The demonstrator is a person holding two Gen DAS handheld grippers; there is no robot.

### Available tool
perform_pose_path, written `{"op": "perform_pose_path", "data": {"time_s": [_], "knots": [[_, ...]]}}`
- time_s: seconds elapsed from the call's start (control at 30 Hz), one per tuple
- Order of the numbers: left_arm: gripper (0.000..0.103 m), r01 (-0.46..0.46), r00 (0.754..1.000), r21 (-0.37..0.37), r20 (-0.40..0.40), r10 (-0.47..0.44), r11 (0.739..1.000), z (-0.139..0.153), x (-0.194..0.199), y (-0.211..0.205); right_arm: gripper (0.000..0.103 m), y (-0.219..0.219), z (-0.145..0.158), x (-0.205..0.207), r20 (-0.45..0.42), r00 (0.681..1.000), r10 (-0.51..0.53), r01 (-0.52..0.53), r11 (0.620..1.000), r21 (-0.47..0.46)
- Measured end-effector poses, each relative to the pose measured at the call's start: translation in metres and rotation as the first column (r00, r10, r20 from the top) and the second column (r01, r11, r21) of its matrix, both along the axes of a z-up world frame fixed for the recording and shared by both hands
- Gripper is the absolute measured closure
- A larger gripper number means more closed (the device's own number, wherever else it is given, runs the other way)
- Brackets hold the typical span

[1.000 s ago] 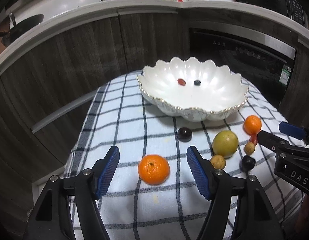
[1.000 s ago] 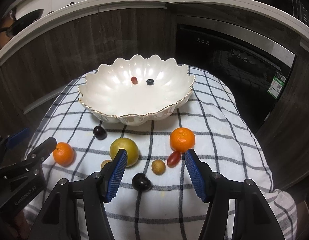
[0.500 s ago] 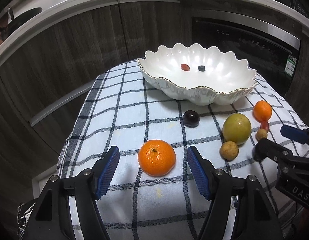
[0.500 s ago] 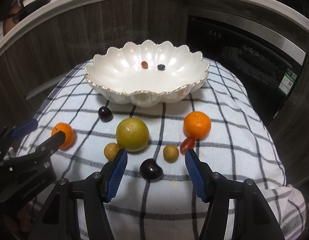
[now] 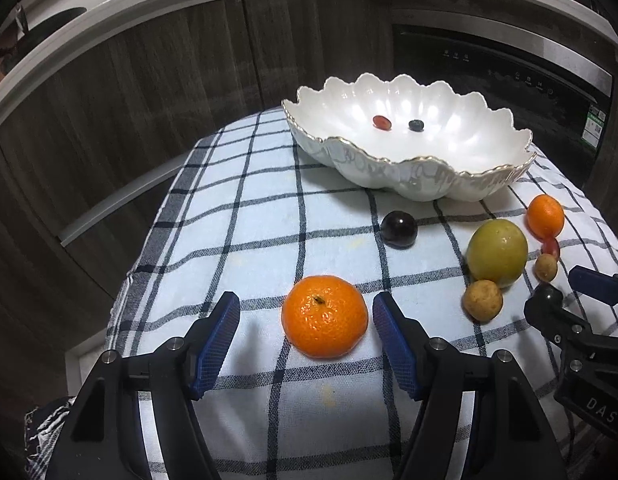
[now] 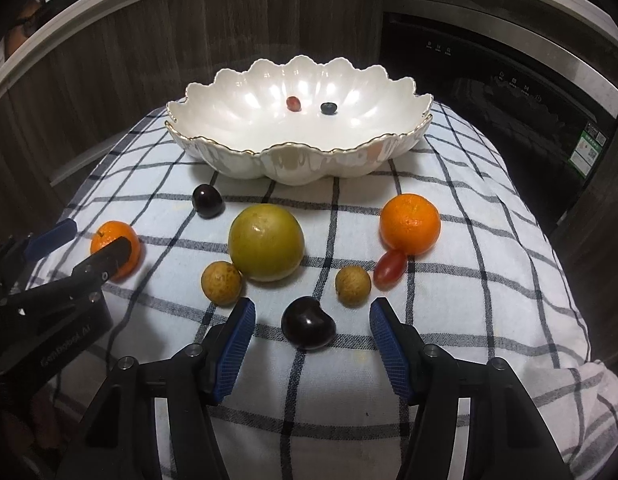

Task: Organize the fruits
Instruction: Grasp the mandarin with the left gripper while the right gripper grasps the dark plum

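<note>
On the checked blue-and-white cloth (image 5: pixel 269 208) we note a round orange mandarin (image 5: pixel 325 322) between our left gripper's (image 5: pixel 305 338) spread blue pads and a dark glossy cherry (image 6: pixel 307 322) between our right gripper's (image 6: pixel 312 338) spread pads, neither touched, scalloped white bowl (image 6: pixel 245 160) beyond

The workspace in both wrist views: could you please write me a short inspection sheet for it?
Surface: checked cloth, lightly stained.
Job's things: scalloped white bowl holds a red grape and a blueberry; on the cloth lie two mandarins, a green fruit, two dark plums, two longans, a red grape tomato.
Clutter: nothing seen.
Grippers: left tongs open around a mandarin; right tongs open around a plum.
Cables: nothing seen.
Surroundings: dark wood cabinets, oven.
</note>
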State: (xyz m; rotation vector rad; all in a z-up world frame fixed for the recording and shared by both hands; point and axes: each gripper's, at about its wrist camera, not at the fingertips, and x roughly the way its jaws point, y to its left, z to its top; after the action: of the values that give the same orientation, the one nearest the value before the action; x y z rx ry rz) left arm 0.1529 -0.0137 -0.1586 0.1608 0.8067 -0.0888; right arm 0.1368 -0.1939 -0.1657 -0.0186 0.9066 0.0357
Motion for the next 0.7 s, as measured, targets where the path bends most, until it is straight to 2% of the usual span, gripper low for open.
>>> {"op": "perform_pose_path", "data": {"time_s": [0.3, 0.37, 0.57, 0.7], "knots": [[0.045, 0.017, 0.999, -0.004, -0.04, -0.018, 1.0, -0.011, 0.005, -0.004, 0.043, 0.0, -0.008, 0.002, -0.015, 1.0, -0.002, 0.002, 1.0, 0.002], [0.053, 0.023, 0.999, -0.005, -0.049, -0.023, 1.0, -0.012, 0.006, -0.004, 0.044, 0.0, -0.008, 0.002, -0.015, 1.0, 0.001, -0.001, 1.0, 0.001], [0.056, 0.029, 0.998, -0.012, -0.055, -0.03, 0.999, -0.013, 0.007, -0.005, 0.068, 0.002, -0.013, 0.003, -0.039, 0.999, 0.021, -0.021, 1.0, 0.014], [0.056, 0.032, 0.998, -0.009, -0.055, -0.032, 0.999, -0.012, 0.007, -0.005, 0.073, 0.003, -0.014, 0.003, -0.034, 0.999, 0.025, -0.025, 1.0, 0.008]]}}
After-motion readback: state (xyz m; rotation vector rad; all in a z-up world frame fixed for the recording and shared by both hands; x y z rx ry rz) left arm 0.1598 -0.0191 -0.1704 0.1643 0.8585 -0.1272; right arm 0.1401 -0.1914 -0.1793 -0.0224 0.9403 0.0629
